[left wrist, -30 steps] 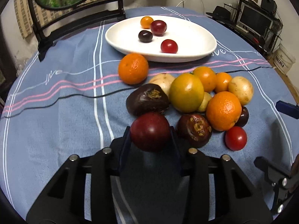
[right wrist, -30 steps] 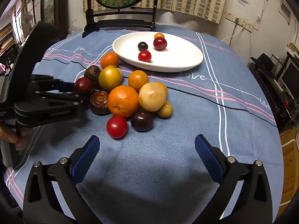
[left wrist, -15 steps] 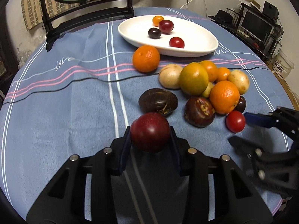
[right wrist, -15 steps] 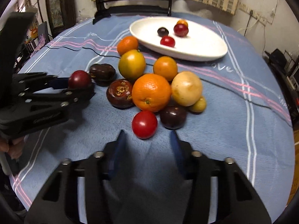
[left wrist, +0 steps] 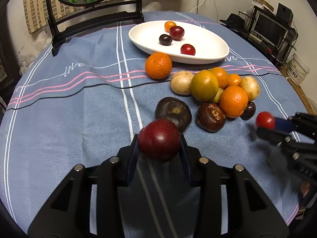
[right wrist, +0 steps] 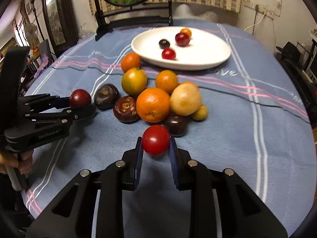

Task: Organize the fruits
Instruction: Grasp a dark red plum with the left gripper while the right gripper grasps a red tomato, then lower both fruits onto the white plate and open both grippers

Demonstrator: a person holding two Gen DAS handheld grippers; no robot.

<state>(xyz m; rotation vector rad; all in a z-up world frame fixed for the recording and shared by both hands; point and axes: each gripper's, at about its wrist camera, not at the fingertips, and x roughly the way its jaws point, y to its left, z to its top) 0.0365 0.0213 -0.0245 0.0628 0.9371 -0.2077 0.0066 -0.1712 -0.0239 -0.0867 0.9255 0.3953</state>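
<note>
Left wrist view is showing the left gripper (left wrist: 159, 148) clamping a dark red plum (left wrist: 159, 139) between its blue pads, with the fruit lifted clear of the blue tablecloth (left wrist: 69, 119); the skin is smooth, glossy and finely speckled. At the right edge of this view the right gripper (left wrist: 263, 126) is appearing blurred, with a small red tomato (left wrist: 265, 120) at its tips. Right wrist view is showing what the first cannot: both blue pads of the right gripper (right wrist: 156, 148) are pressing on the round, shiny red tomato (right wrist: 156, 139), so the jaws are clamped on it, just near of the fruit pile. This view is also showing the left gripper (right wrist: 79, 104) from the side at the left, gripped by a hand (right wrist: 17, 161), with the plum (right wrist: 80, 97) at its tips. The pile is lying mid-table: a dimpled orange (right wrist: 153, 104), a smooth pale potato (right wrist: 185, 99), a yellow-green citrus (right wrist: 134, 81) and two wrinkled dark brown fruits (right wrist: 125, 109). Beyond it, at the far side, a glossy white oval plate (right wrist: 198, 59) is holding four small round fruits. The cloth is matte and woven, with white, pink and black stripes.
</note>
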